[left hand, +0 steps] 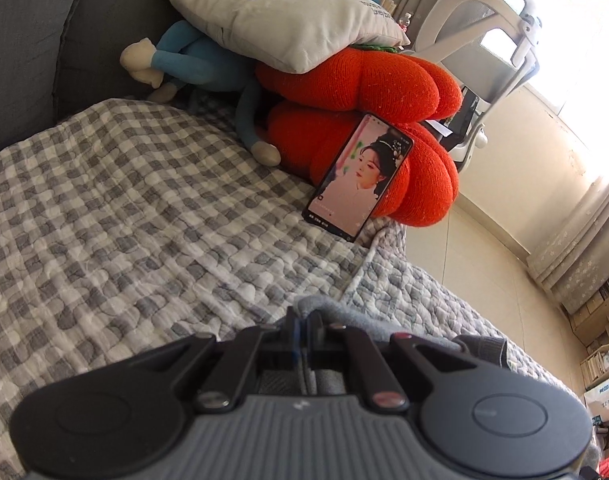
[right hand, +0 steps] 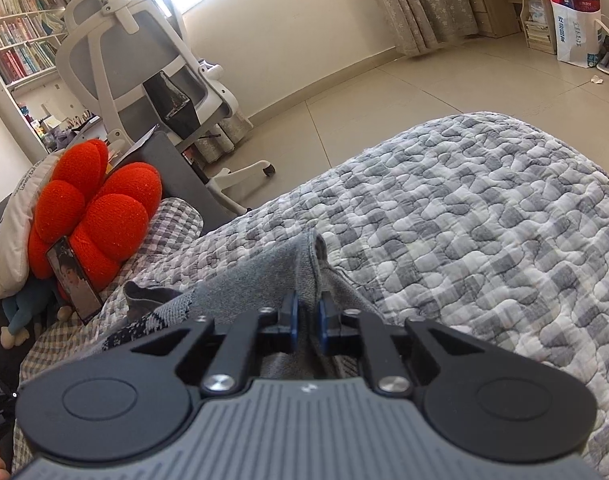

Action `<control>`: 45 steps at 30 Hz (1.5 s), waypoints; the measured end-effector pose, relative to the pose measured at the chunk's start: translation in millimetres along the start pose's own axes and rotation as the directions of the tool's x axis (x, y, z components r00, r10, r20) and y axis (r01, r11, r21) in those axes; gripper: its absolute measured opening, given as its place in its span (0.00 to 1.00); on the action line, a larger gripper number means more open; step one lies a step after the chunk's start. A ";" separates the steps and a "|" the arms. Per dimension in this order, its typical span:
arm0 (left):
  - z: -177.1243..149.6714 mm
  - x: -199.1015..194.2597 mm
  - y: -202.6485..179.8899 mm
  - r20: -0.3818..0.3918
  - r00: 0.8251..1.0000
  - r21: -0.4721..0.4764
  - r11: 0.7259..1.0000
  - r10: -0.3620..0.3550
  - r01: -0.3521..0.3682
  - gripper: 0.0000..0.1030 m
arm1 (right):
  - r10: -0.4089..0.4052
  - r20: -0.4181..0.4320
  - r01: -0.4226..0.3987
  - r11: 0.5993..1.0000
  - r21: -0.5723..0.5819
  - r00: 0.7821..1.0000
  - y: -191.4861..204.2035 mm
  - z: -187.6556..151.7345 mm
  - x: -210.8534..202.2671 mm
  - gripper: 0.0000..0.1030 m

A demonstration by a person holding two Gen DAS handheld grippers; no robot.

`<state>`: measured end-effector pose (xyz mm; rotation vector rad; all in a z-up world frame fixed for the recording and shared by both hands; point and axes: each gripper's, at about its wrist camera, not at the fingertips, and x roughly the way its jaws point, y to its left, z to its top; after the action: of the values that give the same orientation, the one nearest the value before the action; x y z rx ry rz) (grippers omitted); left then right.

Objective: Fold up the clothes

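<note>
Right now a grey knitted garment [right hand: 264, 276], with a darker patterned band near its hem, lies bunched on the checked quilt [right hand: 484, 208] covering the sofa. Its ridge runs from the tongs toward twelve o'clock. The left tongs [left hand: 304, 326] are clenched on its fabric; the right tongs [right hand: 307, 312] are pinching a fold. A phone [left hand: 358, 180] leans on red cushions [left hand: 368, 80] at one o'clock.

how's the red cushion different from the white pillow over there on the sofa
The red cushion is a bright knitted thing made of puffy rounded lobes; the white pillow is flat, smooth fabric with dark print. The white pillow lies on top, leaning over the red cushion, which sits lower on the checked blanket. A phone is propped against the red cushion; nothing leans on the white pillow. Both are soft and piled together at the sofa's end.
</note>
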<state>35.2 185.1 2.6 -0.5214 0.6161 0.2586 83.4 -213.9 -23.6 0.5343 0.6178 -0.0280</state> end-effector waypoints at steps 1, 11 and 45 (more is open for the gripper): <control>0.1 -2.2 -0.2 -0.003 1.000 0.002 1.000 -0.006 0.006 0.02 | 0.001 0.015 -0.001 1.000 -0.006 1.000 2.2 -0.2 -6.0 0.11; -12.2 -31.5 25.4 -0.123 0.987 0.081 0.990 -0.108 0.119 0.02 | 0.021 0.001 -0.021 0.993 -0.119 1.000 8.4 -4.8 -63.2 0.10; -55.0 -66.1 60.9 -0.289 0.948 0.416 0.874 -0.135 0.251 0.55 | -0.005 -0.215 -0.034 0.984 -0.178 0.977 -55.6 -41.2 -88.0 0.53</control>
<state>-66.7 201.7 -18.9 -0.1634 0.8366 -0.1484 -21.2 -253.6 -28.7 0.3681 0.8194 0.1005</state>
